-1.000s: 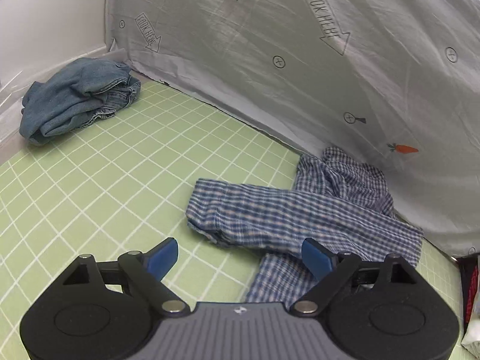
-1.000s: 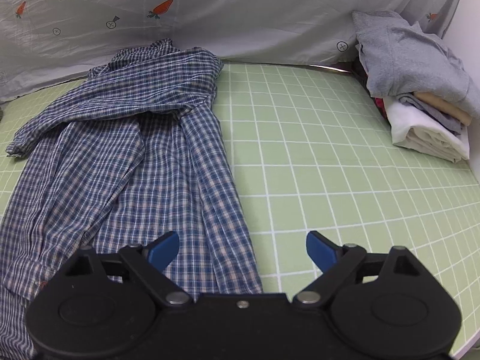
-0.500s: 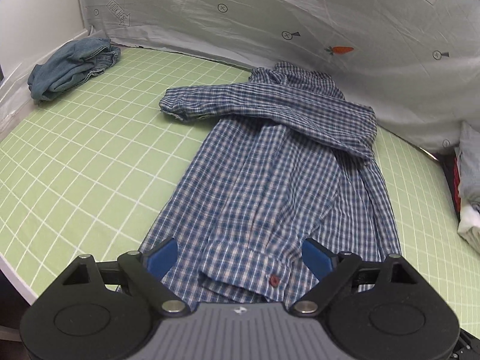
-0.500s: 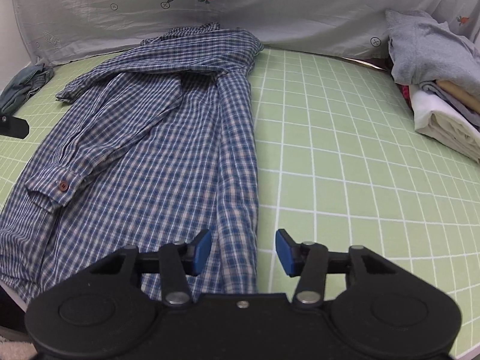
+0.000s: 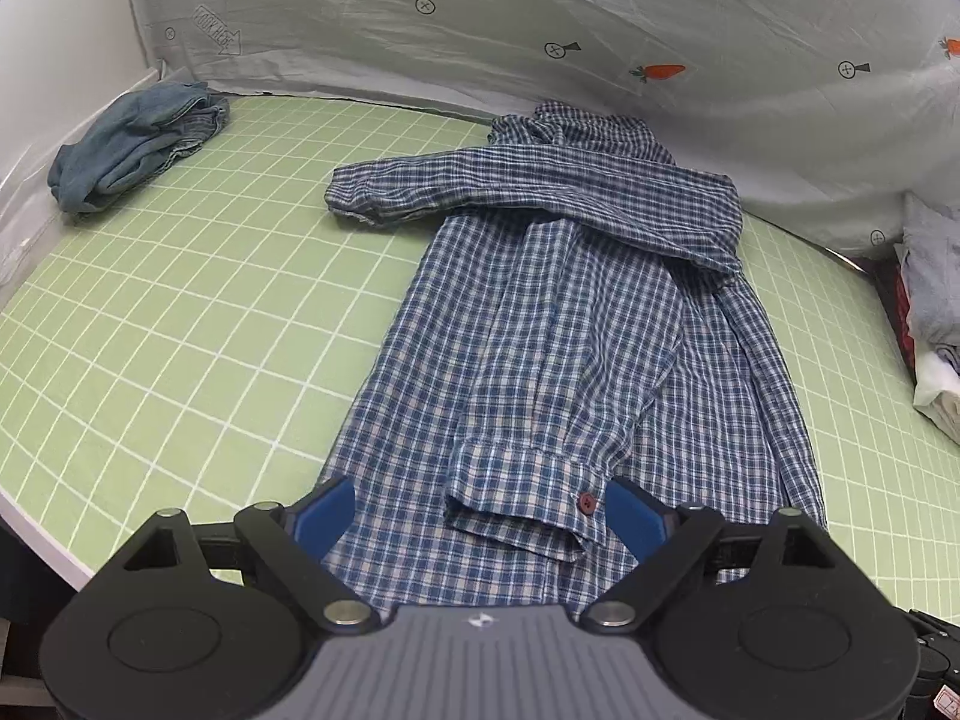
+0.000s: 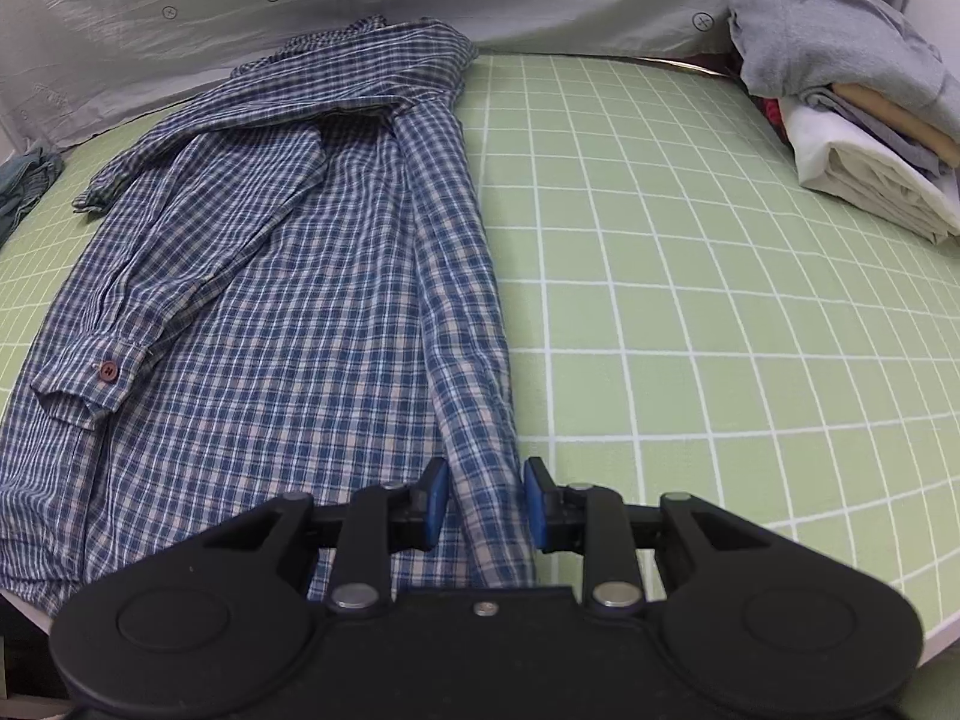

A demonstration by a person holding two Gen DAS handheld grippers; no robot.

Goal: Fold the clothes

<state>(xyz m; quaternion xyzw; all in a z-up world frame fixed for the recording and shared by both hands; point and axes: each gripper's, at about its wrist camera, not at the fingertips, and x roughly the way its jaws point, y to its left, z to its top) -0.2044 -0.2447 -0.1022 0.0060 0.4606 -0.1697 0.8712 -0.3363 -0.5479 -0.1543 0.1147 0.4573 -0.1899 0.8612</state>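
The shirt point(image 5: 576, 324) lies lengthwise on the mat point(image 5: 180, 312), collar at twelve o'clock against the backdrop sheet point(image 5: 540, 18). One sleeve crosses it toward ten o'clock; crumpled jeans point(image 5: 132, 144) lie beyond. Folded clothes point(image 6: 852, 114) are stacked at two o'clock

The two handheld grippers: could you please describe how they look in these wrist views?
The left gripper has a ribbed grey body with a small white emblem, black linkage arms, silver pivot pins and blue finger pads. The right gripper looks alike, but its body is black.

blue plaid shirt point(image 5: 576, 324), green grid mat point(image 5: 180, 312)
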